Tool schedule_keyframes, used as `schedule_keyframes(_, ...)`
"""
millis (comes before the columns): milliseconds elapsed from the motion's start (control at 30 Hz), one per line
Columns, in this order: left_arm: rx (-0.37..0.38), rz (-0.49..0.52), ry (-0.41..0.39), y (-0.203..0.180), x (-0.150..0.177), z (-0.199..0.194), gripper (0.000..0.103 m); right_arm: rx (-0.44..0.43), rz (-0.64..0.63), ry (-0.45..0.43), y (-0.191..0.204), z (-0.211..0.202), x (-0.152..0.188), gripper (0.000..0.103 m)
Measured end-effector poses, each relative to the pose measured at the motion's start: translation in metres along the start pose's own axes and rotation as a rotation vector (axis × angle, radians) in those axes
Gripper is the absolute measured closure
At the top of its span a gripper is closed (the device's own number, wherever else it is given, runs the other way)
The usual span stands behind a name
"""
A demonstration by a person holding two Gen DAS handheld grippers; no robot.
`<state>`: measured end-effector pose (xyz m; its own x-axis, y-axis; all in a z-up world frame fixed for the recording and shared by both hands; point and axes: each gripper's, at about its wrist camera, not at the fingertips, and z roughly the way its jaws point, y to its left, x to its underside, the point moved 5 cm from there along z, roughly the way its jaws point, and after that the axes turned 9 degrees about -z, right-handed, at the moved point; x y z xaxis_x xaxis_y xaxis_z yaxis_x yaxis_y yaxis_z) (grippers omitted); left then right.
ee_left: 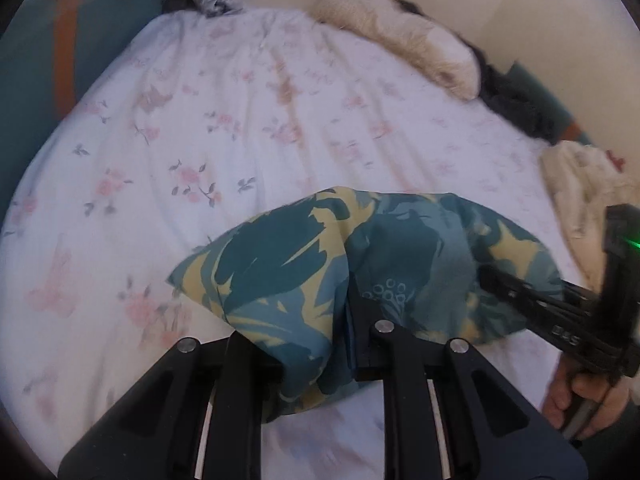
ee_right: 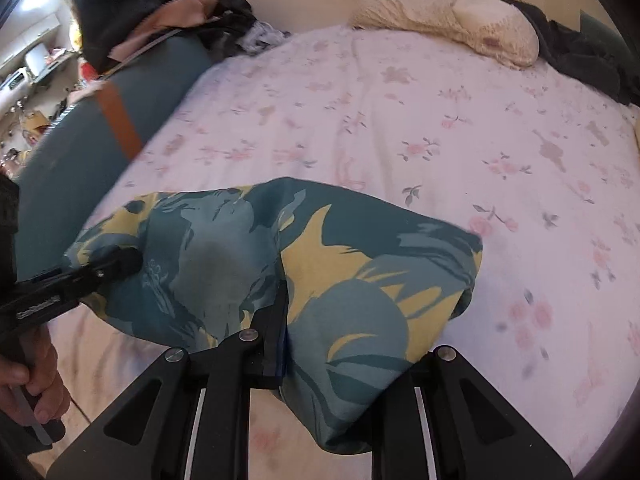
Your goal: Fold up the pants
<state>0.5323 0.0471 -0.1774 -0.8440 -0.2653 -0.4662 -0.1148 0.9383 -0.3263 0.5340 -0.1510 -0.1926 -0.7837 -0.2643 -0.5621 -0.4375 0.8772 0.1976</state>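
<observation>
The pants [ee_left: 320, 264], a teal and yellow leaf print, are bunched and held up just above the bed [ee_left: 240, 120], which has a white sheet with pink flowers. The left claw [ee_left: 340, 320] is pressed together on a fold of the cloth, which drapes over and between its fingers and hides one of them in the left wrist view. The right claw [ee_right: 288, 312] likewise pinches the pants [ee_right: 280, 260], with fabric spilling over its right side toward the bed [ee_right: 440, 128]. In the right wrist view the left claw [ee_right: 120, 264] enters from the left, its tip buried in the cloth; in the left wrist view the right claw [ee_left: 504, 280] reaches in from the right, touching the same bundle. A cream knitted garment [ee_left: 400, 28] lies at the far edge of the bed, well apart from the pants
</observation>
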Motion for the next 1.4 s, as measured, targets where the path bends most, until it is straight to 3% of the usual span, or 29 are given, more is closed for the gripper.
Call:
schedule_keyframes(33, -0.021, 0.021, -0.004, 0.004, 0.001, 0.012, 0.082, -0.004, -0.001, 0.011, -0.004, 0.008, 0.001, 0.081)
schedule_keyframes(133, -0.096, 0.057, -0.051, 0.016, 0.003, 0.014, 0.043, 0.044, 0.014, 0.007, -0.030, 0.010, 0.010, 0.045)
schedule_keyframes(167, -0.140, 0.066, -0.081, 0.023, 0.002, 0.011, 0.026, 0.083, 0.009, 0.006, -0.043, 0.007, 0.014, 0.039)
schedule_keyframes(200, -0.200, 0.077, -0.109, 0.031, 0.003, 0.006, 0.022, 0.149, 0.000, 0.024, -0.056, 0.004, 0.019, 0.039)
schedule_keyframes(300, -0.304, 0.064, -0.143, 0.057, 0.006, -0.006, 0.021, 0.297, 0.044, 0.071, -0.096, -0.016, 0.040, 0.045)
schedule_keyframes(333, -0.315, 0.031, -0.148, 0.065, 0.009, -0.013, 0.021, 0.294, 0.069, 0.076, -0.104, -0.026, 0.046, 0.049)
schedule_keyframes(433, -0.317, 0.009, -0.163, 0.072, 0.023, -0.044, 0.023, 0.258, 0.087, 0.035, -0.099, -0.061, 0.055, 0.049)
schedule_keyframes(567, -0.190, -0.012, -0.201, 0.057, 0.062, -0.105, 0.023, 0.150, 0.110, -0.037, -0.060, -0.115, 0.071, 0.043)
schedule_keyframes(667, -0.162, -0.006, -0.252, 0.041, 0.100, -0.157, 0.023, 0.128, 0.152, -0.118, -0.019, -0.165, 0.092, 0.025)
schedule_keyframes(800, -0.146, -0.004, -0.299, 0.022, 0.146, -0.224, 0.021, 0.152, 0.131, -0.189, 0.043, -0.228, 0.121, 0.013)
schedule_keyframes(867, -0.170, 0.002, -0.318, 0.015, 0.163, -0.252, 0.014, 0.154, 0.118, -0.227, 0.068, -0.257, 0.134, 0.005)
schedule_keyframes(1033, -0.130, 0.017, -0.347, -0.005, 0.203, -0.324, 0.012, 0.204, 0.062, -0.276, 0.121, -0.323, 0.165, 0.004)
schedule_keyframes(1100, -0.103, 0.008, -0.368, -0.008, 0.220, -0.355, 0.000, 0.219, 0.046, -0.301, 0.142, -0.350, 0.178, 0.003)
schedule_keyframes(1233, -0.075, 0.023, -0.407, -0.011, 0.257, -0.405, 0.000, 0.258, 0.017, -0.361, 0.180, -0.400, 0.209, 0.000)
schedule_keyframes(1400, -0.075, 0.021, -0.460, -0.007, 0.307, -0.454, 0.000, 0.279, 0.007, -0.376, 0.214, -0.434, 0.253, 0.000)
